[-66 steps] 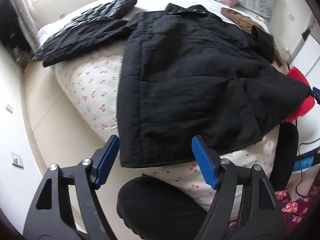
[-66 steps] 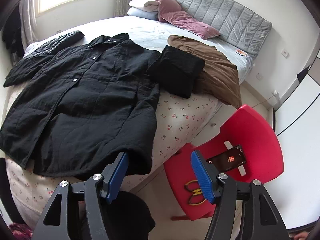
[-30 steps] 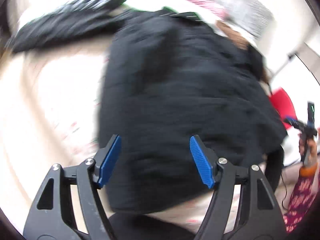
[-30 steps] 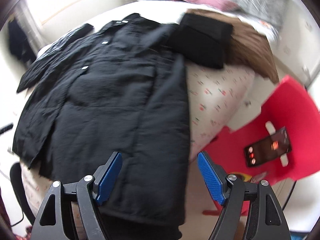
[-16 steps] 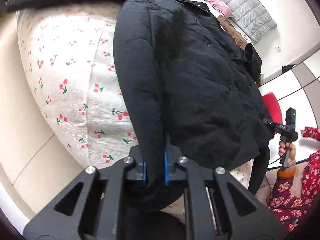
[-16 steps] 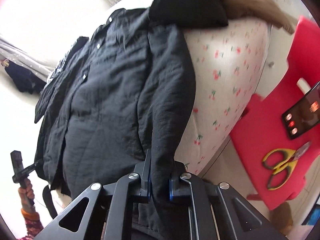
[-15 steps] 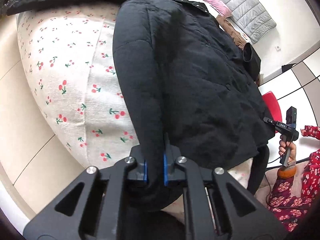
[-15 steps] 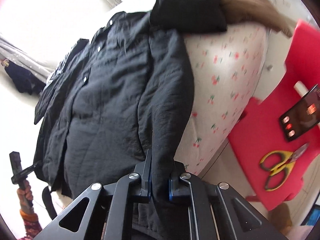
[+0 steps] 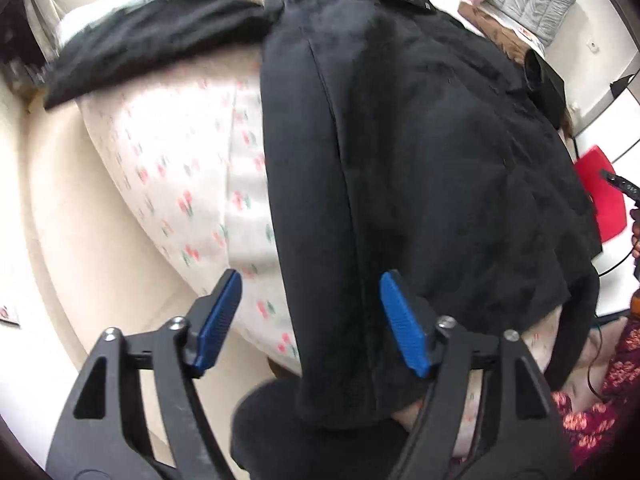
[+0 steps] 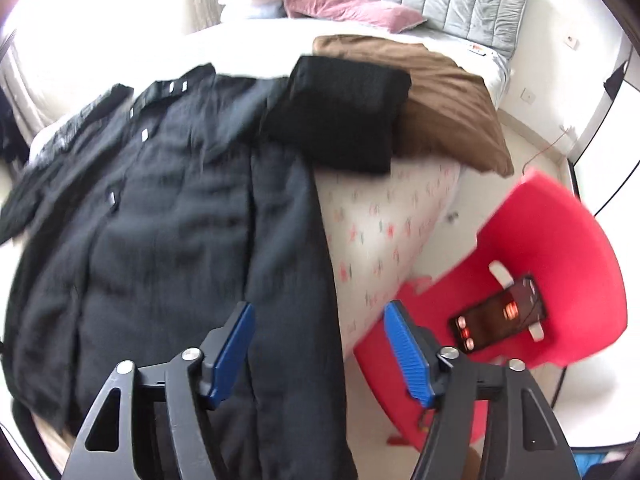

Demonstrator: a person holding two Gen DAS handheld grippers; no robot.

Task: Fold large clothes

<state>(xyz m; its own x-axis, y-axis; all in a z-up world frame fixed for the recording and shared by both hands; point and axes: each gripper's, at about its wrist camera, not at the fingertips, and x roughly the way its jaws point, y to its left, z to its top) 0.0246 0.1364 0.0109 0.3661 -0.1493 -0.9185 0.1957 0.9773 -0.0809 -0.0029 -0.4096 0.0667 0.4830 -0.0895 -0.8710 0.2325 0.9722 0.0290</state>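
A large black coat [image 9: 420,160] lies spread on the bed, collar towards the headboard, its hem at the near edge. In the left wrist view its left side is folded inward in a long strip. My left gripper [image 9: 311,324] hovers above that strip near the hem, its jaws opening, the blue pads clear of the cloth. In the right wrist view the coat [image 10: 180,240] has its right side turned in the same way. My right gripper [image 10: 320,350] hangs over that edge, its jaws opening, with nothing pressed between the pads.
The bed's cherry-print sheet [image 10: 380,232] shows beside the coat. A folded black garment [image 10: 340,116] and a brown one [image 10: 440,104] lie further up. A second black jacket [image 9: 152,36] lies at the far left. A red chair [image 10: 560,260] holds a phone [image 10: 500,322].
Half a second ago both grippers were shut on the coat's side edges. Both have let go, spread their jaws and pulled back and up; the edges now lie folded inward.
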